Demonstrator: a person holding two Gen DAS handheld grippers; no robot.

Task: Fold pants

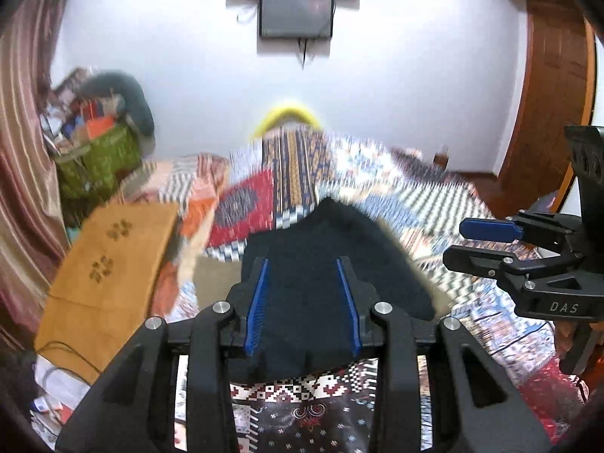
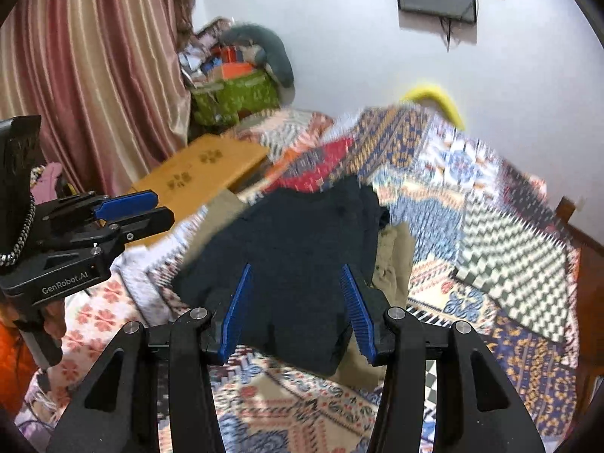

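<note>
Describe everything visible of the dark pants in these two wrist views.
The dark pants are navy to black, of soft, matte, fairly thick-looking cloth, blurred in both views. They lie bunched or part-folded on the patterned bedspread, over a khaki garment that shows at their right edge. In both wrist views the pants fill the gap between the blue fingers; whether either gripper grips them cannot be told. No waistband, pockets or leg ends can be made out.

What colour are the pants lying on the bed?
Dark navy, nearly black pants; the right wrist view shows them best.
</note>
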